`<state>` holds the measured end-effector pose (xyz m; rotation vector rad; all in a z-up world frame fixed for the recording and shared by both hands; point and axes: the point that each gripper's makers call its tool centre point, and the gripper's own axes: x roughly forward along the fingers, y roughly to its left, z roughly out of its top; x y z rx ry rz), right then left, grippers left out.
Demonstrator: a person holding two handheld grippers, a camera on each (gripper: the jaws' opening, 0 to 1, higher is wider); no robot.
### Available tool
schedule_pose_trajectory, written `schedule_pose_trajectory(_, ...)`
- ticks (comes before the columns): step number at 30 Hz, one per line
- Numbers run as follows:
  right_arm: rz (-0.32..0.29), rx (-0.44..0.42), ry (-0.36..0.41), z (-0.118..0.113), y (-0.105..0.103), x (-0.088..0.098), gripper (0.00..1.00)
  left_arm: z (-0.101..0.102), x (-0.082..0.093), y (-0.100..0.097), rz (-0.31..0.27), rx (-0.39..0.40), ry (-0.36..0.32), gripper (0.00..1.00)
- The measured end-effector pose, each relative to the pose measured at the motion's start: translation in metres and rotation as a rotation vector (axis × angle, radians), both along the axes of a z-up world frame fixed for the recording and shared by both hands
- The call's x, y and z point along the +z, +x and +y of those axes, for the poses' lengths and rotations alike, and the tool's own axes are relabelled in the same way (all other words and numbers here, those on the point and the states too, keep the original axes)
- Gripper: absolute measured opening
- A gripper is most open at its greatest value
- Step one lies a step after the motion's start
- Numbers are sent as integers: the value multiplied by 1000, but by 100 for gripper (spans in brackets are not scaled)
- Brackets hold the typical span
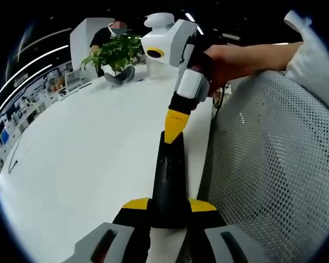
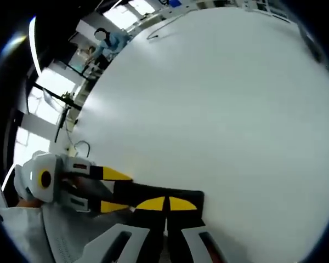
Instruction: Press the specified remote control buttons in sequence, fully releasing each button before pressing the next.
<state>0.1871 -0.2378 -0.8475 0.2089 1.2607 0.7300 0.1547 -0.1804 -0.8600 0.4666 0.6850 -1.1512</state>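
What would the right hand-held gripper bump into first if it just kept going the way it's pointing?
Most likely the black remote. The right hand-held gripper has its closed yellow tips at the remote's face, which the left hand-held gripper clamps from the side. Behind it lies the white table. Contact itself is hard to judge.

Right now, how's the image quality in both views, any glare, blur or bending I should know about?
Left gripper view: sharp near the remote and the right tool; fisheye bends the white table edge; background office soft. Right gripper view: the table glares almost featureless white, windows blown out at left, and the remote sits dark at the bottom with soft edges.
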Motion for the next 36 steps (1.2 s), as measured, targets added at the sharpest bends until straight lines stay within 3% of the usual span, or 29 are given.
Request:
schedule_pose_trajectory(7, -26, 0, 27, 4, 3, 3, 0, -1, 0, -1, 2, -9, 1, 24)
schedule_pose_trajectory(13, 40, -8, 60, 8, -2, -1, 0, -3, -1, -2, 1, -14, 2, 24)
schedule_pose_trajectory(18, 45, -9, 35, 5, -3, -4, 0, -3, -1, -2, 0, -13, -4, 24)
schedule_pose_trajectory(36, 116, -112, 105, 3, -1, -6, 0, -3, 0, -2, -2, -8, -18, 24)
